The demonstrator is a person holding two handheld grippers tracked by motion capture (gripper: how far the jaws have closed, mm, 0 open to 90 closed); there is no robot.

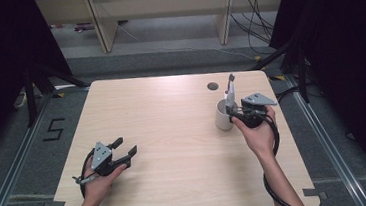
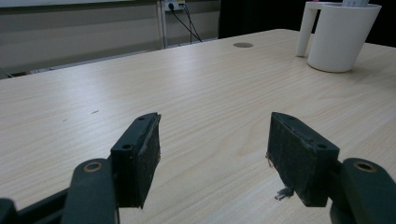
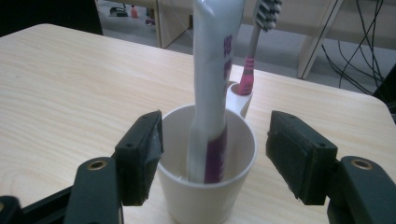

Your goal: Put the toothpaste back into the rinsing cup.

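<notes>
A white cup [image 1: 221, 114] stands at the table's right side, also in the left gripper view as the cup [image 2: 341, 37] at the far right. In it stands a white and purple toothpaste tube [image 3: 212, 88], upright. A toothbrush [image 3: 254, 42] with a pink neck stands in the cup's handle slot behind. My right gripper [image 3: 215, 154] is open, its jaws either side of the cup [image 3: 205, 186] near the rim, touching nothing. My left gripper [image 1: 124, 147] rests open over bare wood at the front left, and its jaws in the left gripper view [image 2: 215, 154] hold nothing.
The wooden table [image 1: 163, 135] has a small round cable hole [image 1: 212, 86] behind the cup. Beyond the far edge are a wooden shelf frame [image 1: 104, 24], floor cables [image 1: 256, 21] and black curtains at both sides.
</notes>
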